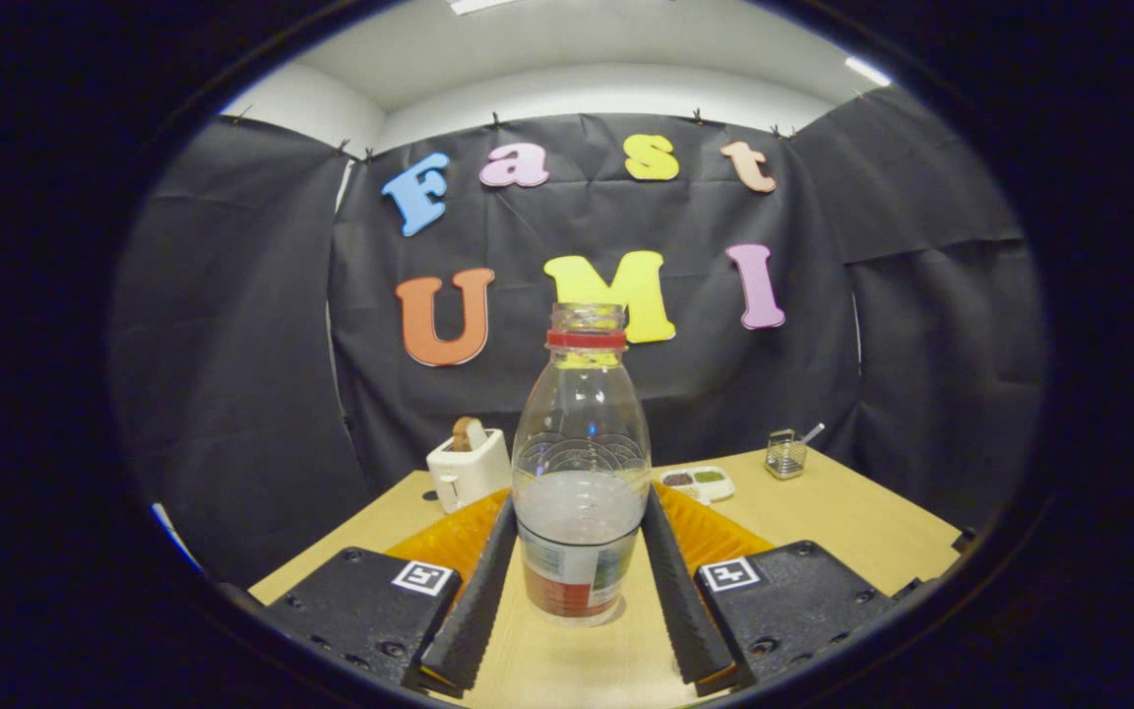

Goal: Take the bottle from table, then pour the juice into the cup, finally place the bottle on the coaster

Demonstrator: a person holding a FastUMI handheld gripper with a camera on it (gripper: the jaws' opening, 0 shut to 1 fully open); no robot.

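So the task seems barely begun: the gripper has its two fingers spread to either side of the clear plastic bottle with a red neck ring and no cap, one flanking it on the left and one on the right; both appear to lie right against the bottle's lower body, but I cannot tell whether they press on it or merely stand alongside. The bottle stands upright on the pale wooden table, its base resting on the surface between the fingers, so it looks not yet lifted; pouring and setting it on the coaster are both left to do, and neither a cup nor a coaster can be made out here.

The bottle holds a clear, slightly cloudy liquid up to roughly the middle of its body, above a coloured label wrapped round the lower part; the neck is open, so a tilt would let the liquid run freely.

Farther off, left of the bottle, a small white toaster carries a slice of bread standing in its slot; right of the bottle, a shallow white divided tray holds dark and green contents that are too small to name; farther right, near the far edge of the table, a little wire mesh basket has a thin pale stick leaning out of it.
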